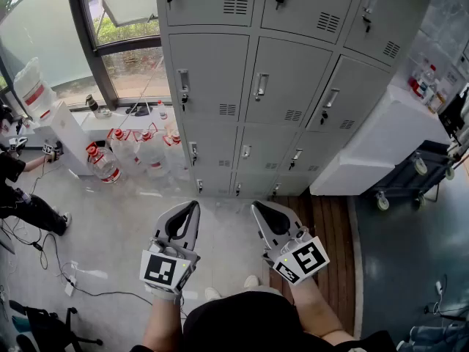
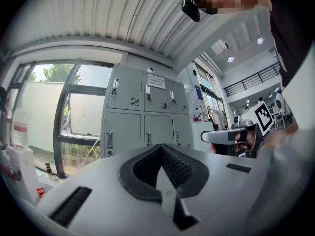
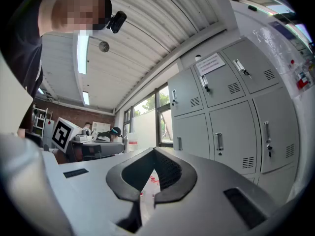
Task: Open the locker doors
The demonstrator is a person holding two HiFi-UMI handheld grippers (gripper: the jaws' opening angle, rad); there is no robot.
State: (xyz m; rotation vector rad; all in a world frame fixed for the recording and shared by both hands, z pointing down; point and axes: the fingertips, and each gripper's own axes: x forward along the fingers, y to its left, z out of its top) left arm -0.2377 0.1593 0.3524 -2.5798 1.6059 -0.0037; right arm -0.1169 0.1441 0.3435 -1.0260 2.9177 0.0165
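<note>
A grey bank of lockers (image 1: 286, 79) stands ahead of me with every door closed; each door has a vertical handle (image 1: 260, 86) and a key lock. Both grippers are held level, side by side, well short of the lockers and touching nothing. My left gripper (image 1: 195, 204) has its tips together with nothing between them. My right gripper (image 1: 256, 205) is shut and empty too. The left gripper view looks over its closed jaws (image 2: 160, 146) at the lockers (image 2: 142, 112). The right gripper view shows its closed jaws (image 3: 154, 150) and the lockers (image 3: 231, 117) to the right.
Several large water jugs (image 1: 139, 152) stand on the floor left of the lockers, below a window (image 1: 124, 35). A white cabinet (image 1: 381, 145) and a wheeled cart (image 1: 418, 174) are at the right. A person (image 1: 15, 182) crouches at far left; cables (image 1: 66, 270) lie on the floor.
</note>
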